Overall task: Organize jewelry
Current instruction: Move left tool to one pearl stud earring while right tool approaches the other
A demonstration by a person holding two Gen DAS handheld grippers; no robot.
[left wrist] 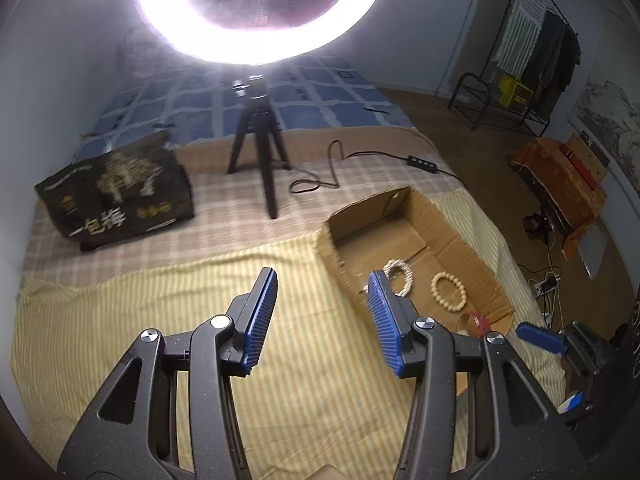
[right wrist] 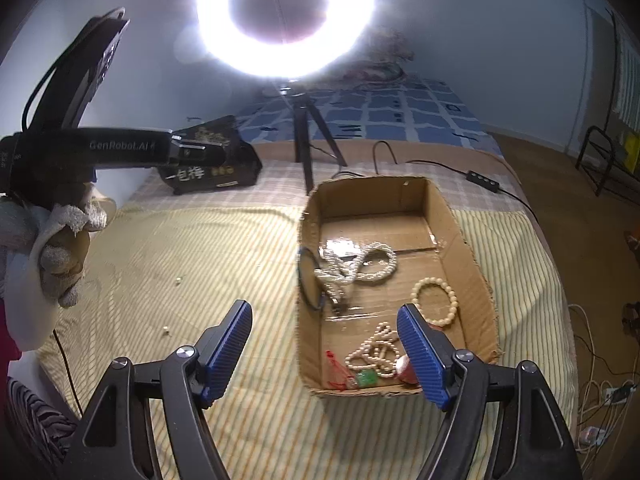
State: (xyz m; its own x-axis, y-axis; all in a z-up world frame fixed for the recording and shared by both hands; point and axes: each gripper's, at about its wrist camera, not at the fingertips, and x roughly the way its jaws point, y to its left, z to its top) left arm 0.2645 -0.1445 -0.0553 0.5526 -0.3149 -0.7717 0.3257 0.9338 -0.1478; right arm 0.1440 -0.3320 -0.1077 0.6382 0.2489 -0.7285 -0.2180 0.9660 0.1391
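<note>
You are holding both the left gripper [left wrist: 322,292] and right gripper [right wrist: 324,326] spread and empty, jewelry mostly sitting in the cardboard box [right wrist: 472,248] ahead, perhaps two loose beads [right wrist: 178,279] remaining left.

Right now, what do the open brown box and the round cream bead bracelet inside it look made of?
Open brown box: corrugated cardboard, matte, with ragged cut edges and folded floor flaps. Round cream bead bracelet: smooth, softly glossy beads, perhaps faux pearl, wood or plastic; the look leaves it open.
</note>
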